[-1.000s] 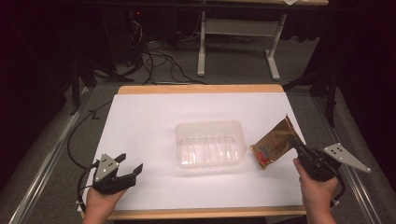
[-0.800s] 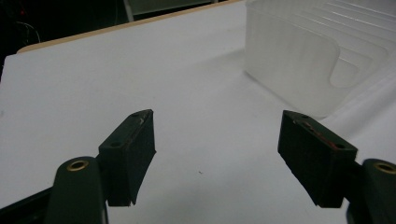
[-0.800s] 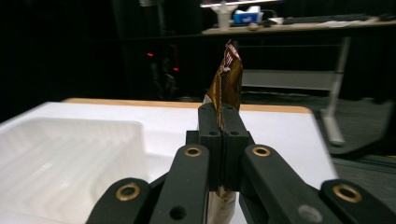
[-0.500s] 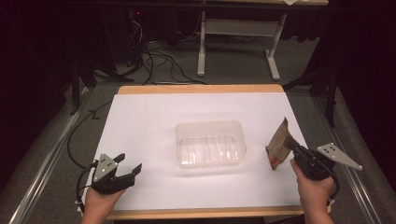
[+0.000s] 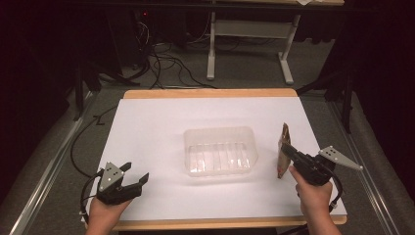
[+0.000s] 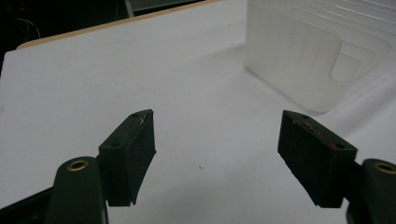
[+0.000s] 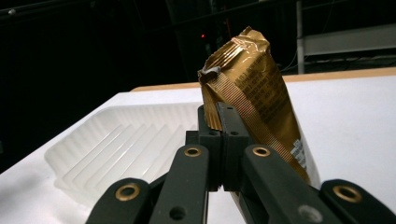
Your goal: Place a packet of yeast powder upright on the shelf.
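Observation:
A clear plastic tray (image 5: pixel 220 151) lies empty at the middle of the white table. Just right of it, my right gripper (image 5: pixel 285 148) is shut on the edge of a gold snack packet (image 5: pixel 283 147), which stands edge-on above the table. In the right gripper view the gold snack packet (image 7: pixel 252 93) rises from my shut right gripper (image 7: pixel 218 116), with the clear plastic tray (image 7: pixel 116 149) to its left. My left gripper (image 5: pixel 133 177) rests open near the front left corner, nothing between its jaws. The left gripper view has my left gripper (image 6: pixel 215 140) over bare table, the clear plastic tray (image 6: pixel 299 60) ahead at right.
The white table top (image 5: pixel 161 127) has a wooden edge (image 5: pixel 210 93) at the far side. Beyond it stand a desk frame (image 5: pixel 244 44) and cables (image 5: pixel 161 58) on the floor. Cables trail from both grippers at the front.
My right gripper has turned the gold packet from lying flat and angled to standing on edge, and has shifted slightly forward toward the tray's right side. The left gripper has stayed put.

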The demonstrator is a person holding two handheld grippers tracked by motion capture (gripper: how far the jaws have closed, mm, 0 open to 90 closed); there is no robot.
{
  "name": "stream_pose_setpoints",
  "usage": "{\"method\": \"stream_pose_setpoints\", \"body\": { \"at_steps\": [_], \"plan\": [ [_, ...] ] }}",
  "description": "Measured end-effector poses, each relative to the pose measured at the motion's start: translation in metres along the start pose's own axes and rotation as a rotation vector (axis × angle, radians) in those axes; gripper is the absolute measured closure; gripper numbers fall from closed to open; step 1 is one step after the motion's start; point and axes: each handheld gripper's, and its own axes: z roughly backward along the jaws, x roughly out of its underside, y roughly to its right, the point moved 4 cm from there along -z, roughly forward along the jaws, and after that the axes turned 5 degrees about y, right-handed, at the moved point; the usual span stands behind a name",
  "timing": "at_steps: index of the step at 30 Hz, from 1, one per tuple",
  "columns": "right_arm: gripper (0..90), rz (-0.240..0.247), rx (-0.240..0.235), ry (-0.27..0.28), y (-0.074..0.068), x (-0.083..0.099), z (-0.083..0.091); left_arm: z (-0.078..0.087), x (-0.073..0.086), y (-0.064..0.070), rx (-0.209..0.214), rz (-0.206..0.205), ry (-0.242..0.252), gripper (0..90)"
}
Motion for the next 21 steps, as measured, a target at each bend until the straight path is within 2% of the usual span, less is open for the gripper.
{"method": "stream_pose_setpoints", "body": {
  "at_steps": [4, 9, 15, 21],
  "plan": [
    [90.0, 0.012, 0.017, 0.044, 0.005, -0.008, 0.008, 0.000, 0.001, 0.001, -0.003, -0.005, -0.001, 28.2],
    [90.0, 0.013, 0.016, 0.098, 0.006, -0.018, 0.015, 0.002, 0.001, 0.001, -0.008, -0.001, 0.000, 28.2],
    [90.0, 0.036, -0.001, 0.121, -0.004, -0.027, 0.017, 0.002, 0.001, 0.000, -0.010, 0.002, 0.001, 28.3],
    [90.0, 0.051, 0.007, 0.139, -0.008, -0.036, 0.020, 0.003, 0.001, -0.001, -0.010, 0.003, 0.001, 28.3]
  ]
}}
